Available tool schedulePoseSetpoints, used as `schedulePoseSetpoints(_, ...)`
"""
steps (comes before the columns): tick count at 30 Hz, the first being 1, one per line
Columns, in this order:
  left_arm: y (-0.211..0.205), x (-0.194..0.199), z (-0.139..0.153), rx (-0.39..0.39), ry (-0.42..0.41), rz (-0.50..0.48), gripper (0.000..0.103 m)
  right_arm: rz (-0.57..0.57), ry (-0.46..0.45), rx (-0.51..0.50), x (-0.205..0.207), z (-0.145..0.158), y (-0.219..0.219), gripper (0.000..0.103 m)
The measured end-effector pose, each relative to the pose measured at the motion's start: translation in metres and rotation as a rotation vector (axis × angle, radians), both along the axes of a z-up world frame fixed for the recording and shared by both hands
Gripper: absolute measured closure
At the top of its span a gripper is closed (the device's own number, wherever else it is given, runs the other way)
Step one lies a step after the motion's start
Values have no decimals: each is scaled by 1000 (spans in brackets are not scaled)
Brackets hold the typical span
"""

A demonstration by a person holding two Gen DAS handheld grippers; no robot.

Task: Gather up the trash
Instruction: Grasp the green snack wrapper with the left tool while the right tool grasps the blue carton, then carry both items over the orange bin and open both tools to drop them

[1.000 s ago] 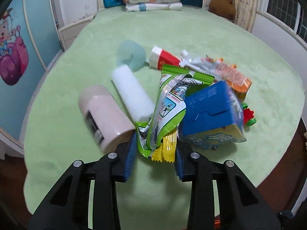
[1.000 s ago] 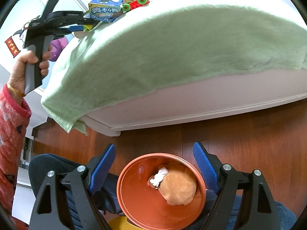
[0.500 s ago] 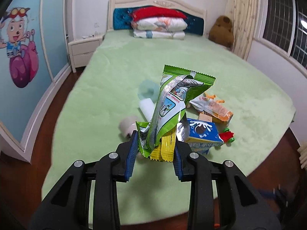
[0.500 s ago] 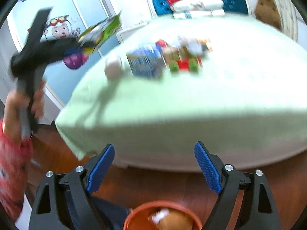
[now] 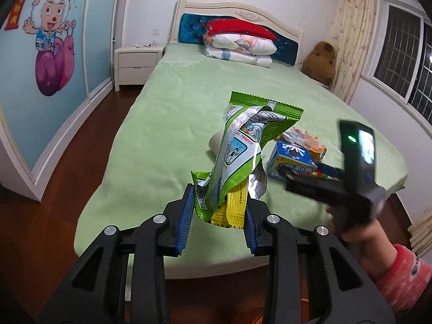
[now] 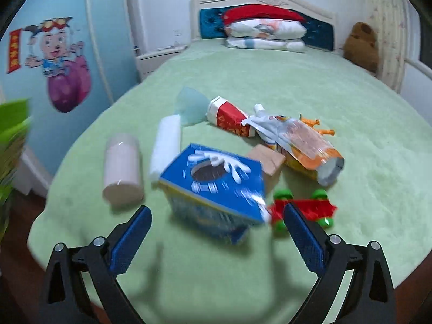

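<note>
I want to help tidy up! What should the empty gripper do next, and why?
Probably ease the right gripper forward and down around the blue carton. Its fingers have just been opening, nothing is between them, and the carton lies straight ahead on the green blanket. The left gripper already holds wrappers.

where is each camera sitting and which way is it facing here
Left wrist: on the left gripper, looking over the foot of the bed toward the headboard; its fingers clamp green and yellow wrappers; the right hand with its gripper shows at right.
Right wrist: on the right gripper, jaws just opened wide and empty, facing the blue carton on the bed.
Shared: bed, carton, headboard, wall cartoon.
</note>
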State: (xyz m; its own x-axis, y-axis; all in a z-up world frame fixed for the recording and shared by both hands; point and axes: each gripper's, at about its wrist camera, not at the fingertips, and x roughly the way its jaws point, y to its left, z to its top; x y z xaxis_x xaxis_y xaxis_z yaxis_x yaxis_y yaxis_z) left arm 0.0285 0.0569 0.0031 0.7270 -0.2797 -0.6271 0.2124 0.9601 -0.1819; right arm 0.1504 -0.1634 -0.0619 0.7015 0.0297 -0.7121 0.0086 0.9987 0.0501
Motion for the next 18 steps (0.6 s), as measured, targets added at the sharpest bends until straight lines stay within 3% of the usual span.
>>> schedulePoseSetpoints(4,3,-1,-1,-15,9,0,71,-68,22,-49,19,-9,18,7)
schedulePoseSetpoints(5,3,-1,-1,-16,10,0,71,-90,25,-79,25,-11,21,10)
schedulePoseSetpoints(6,4,-1,-1,-17,11,0,71,-102,30,-99,27,-12,23,20)
schedulePoseSetpoints(7,4,-1,-1,-21,12,-2,71,-111,41,-107,30,-13,24,20)
schedulePoseSetpoints(18,1,-6,-3,-18,8,-20,71,-48,-31,-37,-10,26,-3,22)
